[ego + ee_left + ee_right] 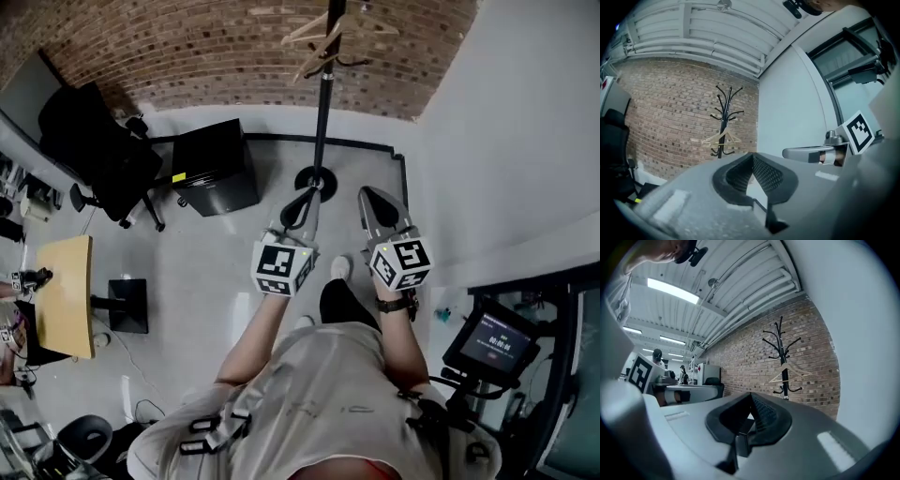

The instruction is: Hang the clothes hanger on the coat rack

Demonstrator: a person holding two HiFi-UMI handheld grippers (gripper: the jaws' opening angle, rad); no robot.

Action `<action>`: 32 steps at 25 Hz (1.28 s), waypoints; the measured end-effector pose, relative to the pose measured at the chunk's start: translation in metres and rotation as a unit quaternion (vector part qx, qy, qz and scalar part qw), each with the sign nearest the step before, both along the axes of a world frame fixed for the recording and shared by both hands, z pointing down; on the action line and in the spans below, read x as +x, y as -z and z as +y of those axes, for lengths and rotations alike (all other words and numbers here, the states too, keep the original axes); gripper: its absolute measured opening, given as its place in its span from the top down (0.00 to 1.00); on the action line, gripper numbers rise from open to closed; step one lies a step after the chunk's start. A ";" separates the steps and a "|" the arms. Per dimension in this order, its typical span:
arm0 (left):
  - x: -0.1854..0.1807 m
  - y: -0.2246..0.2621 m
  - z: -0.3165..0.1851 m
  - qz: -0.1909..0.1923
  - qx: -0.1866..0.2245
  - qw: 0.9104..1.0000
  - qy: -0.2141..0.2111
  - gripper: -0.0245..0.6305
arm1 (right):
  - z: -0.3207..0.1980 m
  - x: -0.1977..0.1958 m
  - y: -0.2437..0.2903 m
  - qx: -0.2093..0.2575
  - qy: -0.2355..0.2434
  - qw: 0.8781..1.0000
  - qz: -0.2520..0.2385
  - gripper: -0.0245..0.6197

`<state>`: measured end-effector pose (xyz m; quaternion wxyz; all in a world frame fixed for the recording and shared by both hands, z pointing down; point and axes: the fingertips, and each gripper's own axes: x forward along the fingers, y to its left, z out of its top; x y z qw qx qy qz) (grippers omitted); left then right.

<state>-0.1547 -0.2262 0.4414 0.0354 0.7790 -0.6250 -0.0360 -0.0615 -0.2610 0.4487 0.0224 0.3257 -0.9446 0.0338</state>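
Ahead, clothes hanger [777, 373] on coat rack [322, 112], beyond left tongs [307, 194], right tongs [367, 194]

Office: swivel chair [98, 150], wood desk [66, 295], blk cabinet [214, 167], brick wall [234, 47].

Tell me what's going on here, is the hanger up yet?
It looks up. A person stands back from the coat rack with a claw in each hand. The left claw and the right claw are both shut and hold nothing. A wooden hanger already hangs on the rack, in front of the brick wall.
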 end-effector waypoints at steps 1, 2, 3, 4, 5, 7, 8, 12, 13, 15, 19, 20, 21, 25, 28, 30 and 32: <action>-0.001 -0.005 0.011 0.009 -0.001 1.000 0.005 0.96 | 0.011 -0.003 -0.003 0.002 0.004 1.000 0.006 0.95; -0.004 -0.006 0.018 0.015 0.000 1.000 0.013 0.96 | 0.020 -0.008 -0.003 0.002 0.013 1.000 0.007 0.95; -0.005 -0.004 0.024 0.018 0.004 1.000 0.023 0.96 | 0.026 -0.011 0.000 0.001 0.024 1.000 0.006 0.95; -0.002 0.000 0.028 0.021 0.010 0.999 0.031 0.96 | 0.032 -0.010 0.005 0.001 0.036 0.999 0.005 0.95; 0.005 0.005 0.031 0.023 0.015 0.999 0.036 0.96 | 0.038 -0.006 0.010 0.001 0.045 0.999 0.004 0.95; 0.022 0.017 0.035 0.024 0.024 0.999 0.039 0.96 | 0.049 0.008 0.020 0.004 0.057 0.998 0.004 0.95; 0.028 0.024 0.035 0.024 0.029 0.998 0.041 0.96 | 0.052 0.015 0.027 0.009 0.060 0.998 0.005 0.95; 0.047 0.049 0.034 0.025 0.046 0.998 0.045 0.96 | 0.059 0.035 0.049 0.024 0.067 0.997 0.010 0.95; 0.057 0.053 0.035 0.026 0.049 0.998 0.038 0.96 | 0.063 0.042 0.055 0.029 0.064 0.997 0.009 0.95; 0.080 0.055 0.034 0.039 0.053 0.998 0.020 0.96 | 0.071 0.063 0.069 0.051 0.045 0.998 0.003 0.95; 0.133 0.046 0.031 0.056 0.050 0.997 -0.011 0.96 | 0.084 0.105 0.093 0.097 0.005 0.995 -0.009 0.95; 0.147 0.046 0.032 0.050 0.051 0.997 -0.018 0.96 | 0.087 0.115 0.095 0.102 -0.002 0.995 -0.007 0.95; 0.160 0.049 0.033 0.041 0.054 0.997 -0.026 0.96 | 0.087 0.126 0.096 0.105 -0.009 0.994 -0.006 0.95; 0.190 0.059 0.034 0.006 0.065 0.997 -0.044 0.96 | 0.073 0.157 0.085 0.088 -0.036 0.995 -0.017 0.95; 0.183 0.068 0.043 0.002 0.076 0.997 -0.025 0.96 | 0.077 0.159 0.085 0.089 -0.037 0.995 -0.016 0.95; 0.178 0.076 0.048 0.002 0.089 0.996 -0.014 0.96 | 0.078 0.158 0.086 0.091 -0.033 0.995 -0.016 0.95; 0.178 0.080 0.053 0.001 0.097 0.995 -0.007 0.96 | 0.080 0.158 0.084 0.085 -0.030 0.996 -0.019 0.95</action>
